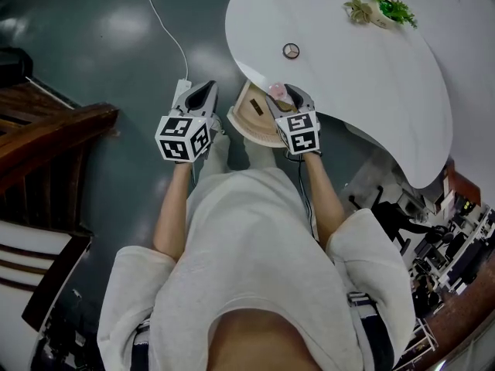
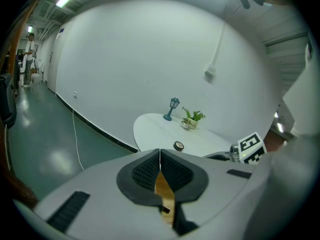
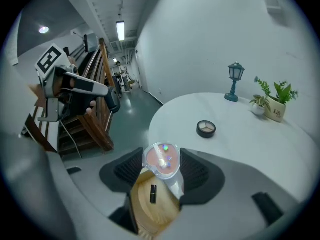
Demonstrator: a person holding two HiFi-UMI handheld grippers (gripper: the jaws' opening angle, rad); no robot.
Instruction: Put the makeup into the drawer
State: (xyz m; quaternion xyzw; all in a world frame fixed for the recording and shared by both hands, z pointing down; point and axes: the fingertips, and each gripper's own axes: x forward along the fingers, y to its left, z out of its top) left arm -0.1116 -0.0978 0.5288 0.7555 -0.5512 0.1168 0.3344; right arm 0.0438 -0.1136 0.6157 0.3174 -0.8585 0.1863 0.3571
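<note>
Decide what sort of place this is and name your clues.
Probably a workshop or lab hall rather than a home: a glossy grey floor, ceiling strip lights and a lone white table.

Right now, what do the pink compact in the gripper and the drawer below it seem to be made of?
Compact: probably clear glossy plastic; bright glints sit on a see-through lid over pink powder. Drawer: pale matte wood by its warm tan colour, though veneer or laminate could look alike.
</note>
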